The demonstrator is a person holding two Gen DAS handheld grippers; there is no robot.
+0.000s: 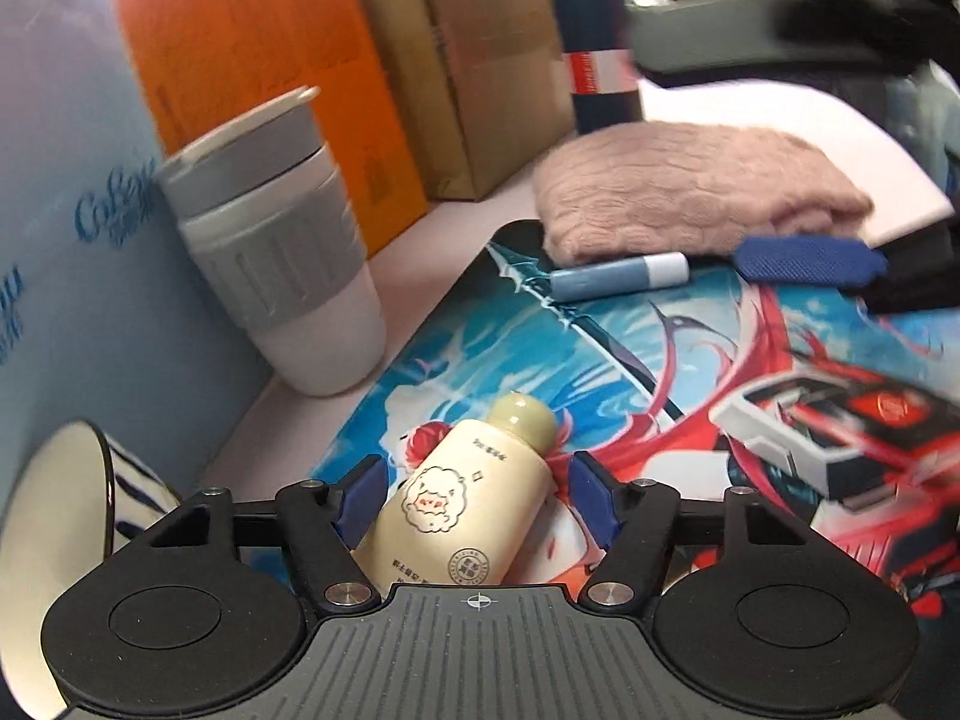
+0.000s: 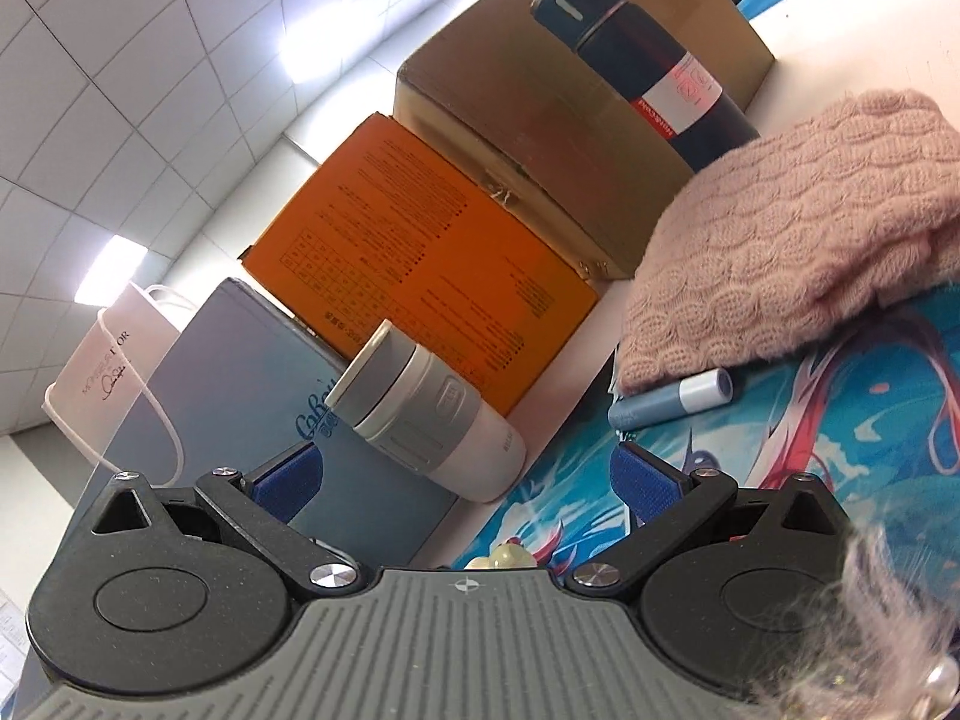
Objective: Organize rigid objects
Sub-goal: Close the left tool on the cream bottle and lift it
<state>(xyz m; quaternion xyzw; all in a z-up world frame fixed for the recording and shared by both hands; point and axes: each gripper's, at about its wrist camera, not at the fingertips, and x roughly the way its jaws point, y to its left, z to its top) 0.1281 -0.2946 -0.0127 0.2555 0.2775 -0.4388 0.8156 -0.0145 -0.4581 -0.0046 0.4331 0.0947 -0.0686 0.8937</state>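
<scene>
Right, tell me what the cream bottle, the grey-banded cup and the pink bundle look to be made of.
Cream bottle: probably plastic, smooth with a soft sheen and a printed label.
Grey-banded cup: matte white body, likely plastic or ceramic; the ribbed grey band looks rubbery.
Pink bundle: knitted wool or yarn, fuzzy with a scalloped stitch.

We count three boxes at twelve o'clock: one blue (image 2: 240, 372), one orange (image 2: 420, 252), one brown (image 2: 540, 90). We see two flasks, grey (image 2: 420, 414) and navy (image 2: 648, 60); one bottle (image 1: 462, 504); one tube (image 1: 618, 276); one bowl (image 1: 60, 510); one knit (image 1: 690, 186); one bag (image 2: 114, 372).
</scene>
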